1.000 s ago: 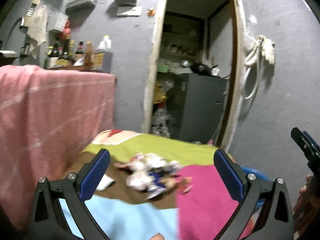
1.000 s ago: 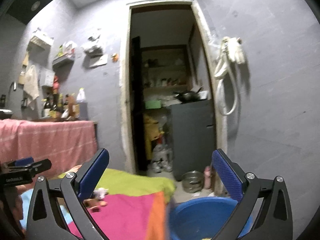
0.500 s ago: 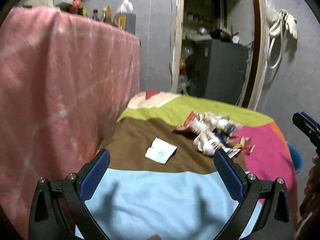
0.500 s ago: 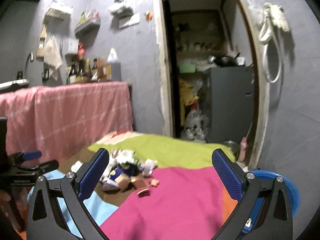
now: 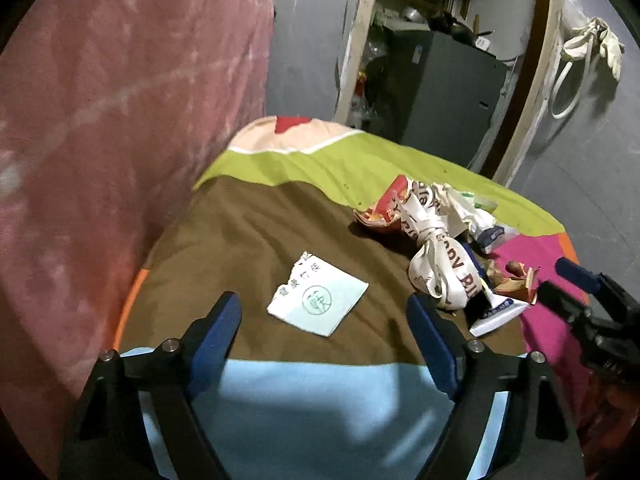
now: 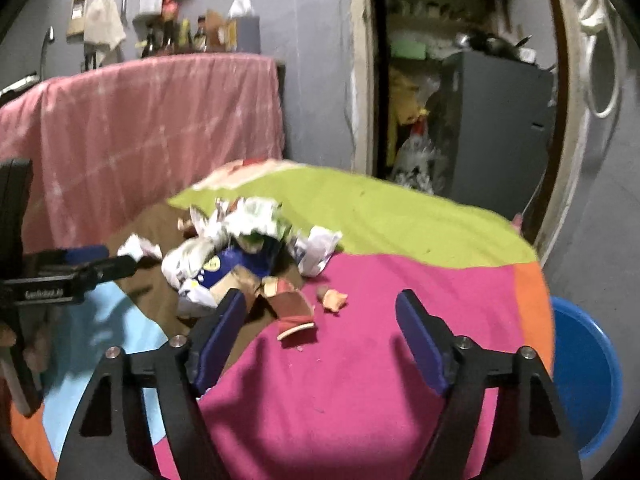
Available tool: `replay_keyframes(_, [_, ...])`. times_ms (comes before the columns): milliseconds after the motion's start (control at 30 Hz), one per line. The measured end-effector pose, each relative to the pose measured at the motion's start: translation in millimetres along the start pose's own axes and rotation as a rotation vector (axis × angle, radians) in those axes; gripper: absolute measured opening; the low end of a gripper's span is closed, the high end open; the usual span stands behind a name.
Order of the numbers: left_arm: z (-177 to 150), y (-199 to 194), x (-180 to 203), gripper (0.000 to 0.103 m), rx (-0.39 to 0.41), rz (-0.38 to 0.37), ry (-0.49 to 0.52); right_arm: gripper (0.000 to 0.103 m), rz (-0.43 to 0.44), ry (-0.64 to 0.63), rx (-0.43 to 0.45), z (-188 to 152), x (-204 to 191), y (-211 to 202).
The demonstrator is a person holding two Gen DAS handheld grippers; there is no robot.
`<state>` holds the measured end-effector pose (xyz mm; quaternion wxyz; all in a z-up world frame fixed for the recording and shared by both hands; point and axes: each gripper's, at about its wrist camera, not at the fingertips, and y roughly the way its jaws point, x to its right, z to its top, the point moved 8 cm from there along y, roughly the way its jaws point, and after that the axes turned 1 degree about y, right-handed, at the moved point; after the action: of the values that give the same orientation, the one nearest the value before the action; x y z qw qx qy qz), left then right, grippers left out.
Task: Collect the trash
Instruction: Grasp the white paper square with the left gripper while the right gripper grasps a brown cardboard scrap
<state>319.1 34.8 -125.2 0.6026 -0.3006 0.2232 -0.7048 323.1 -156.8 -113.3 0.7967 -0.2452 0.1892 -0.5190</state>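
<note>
Both grippers hang with fingers spread, empty: left gripper [image 5: 324, 324] over a torn paper packet [image 5: 318, 300], right gripper [image 6: 320, 324] near the wrapper pile [image 6: 240, 248].

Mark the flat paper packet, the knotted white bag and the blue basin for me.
flat paper packet [image 5: 318, 300]: left wrist view, on its printed round stamp.
knotted white bag [image 5: 438, 264]: left wrist view, on its lower bulge.
blue basin [image 6: 584, 376]: right wrist view, on its inner wall.

I see a table under a colour-block cloth [image 5: 256, 236]; on it lie a flat torn paper packet [image 5: 318, 299] and a heap of crumpled wrappers [image 6: 240, 244].
</note>
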Motion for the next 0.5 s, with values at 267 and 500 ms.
replay_keyframes(267, [-2.0, 7.5, 4.3, 0.064, -0.036, -0.002, 0.024, 0.060, 0.032, -0.026, -0.078, -4.4, -5.7, 24.9])
replay_keyframes(500, [-4.7, 12.2, 9.4, 0.042, -0.054, -0.013, 0.048, 0.057, 0.069, -0.007, -0.060, -2.9, -5.8, 19.2])
